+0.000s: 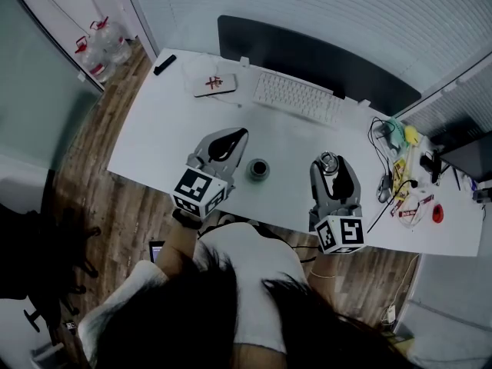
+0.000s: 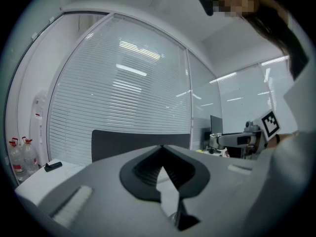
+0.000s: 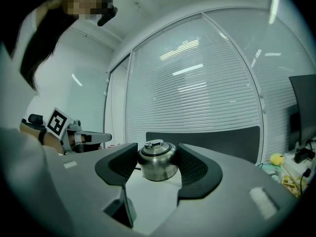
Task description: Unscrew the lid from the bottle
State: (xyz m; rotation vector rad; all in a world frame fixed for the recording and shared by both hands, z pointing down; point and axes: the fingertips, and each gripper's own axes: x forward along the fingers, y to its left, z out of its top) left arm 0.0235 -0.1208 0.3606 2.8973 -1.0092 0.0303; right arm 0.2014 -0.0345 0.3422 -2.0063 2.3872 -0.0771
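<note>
Steel bottle [image 1: 329,162] question: where is it in the head view, and what are the claws up to?

>> It stands on the white counter [image 1: 154,129], right of the middle and close to the near edge. The right claw [image 1: 330,167] has one jaw on each side of it. The left claw [image 1: 242,134] is well apart from it, over to the left, with its jaws together and nothing in them. Between the two grippers a small round dark thing [image 1: 258,169] sits on the counter, near the left gripper's side. It's too small for me to say what it is. A white keyboard [image 1: 296,97] lies further back.

Ok, and the left gripper view?

>> Same story. On the left claw [image 2: 161,148] the black pads meet at the tip, and only a sliver of white counter shows through the gap behind them. Nothing is held. Off to the right you can see the other gripper's marker cube [image 2: 270,124].

Right gripper view?

>> That's the clear one. The right claw [image 3: 157,153] is clamped on the bottle [image 3: 158,168], both black pads pressed against its rounded sides. The bottle is upright on the counter and the lid [image 3: 155,146] is on top of it, with a flat metal tab showing.
</note>
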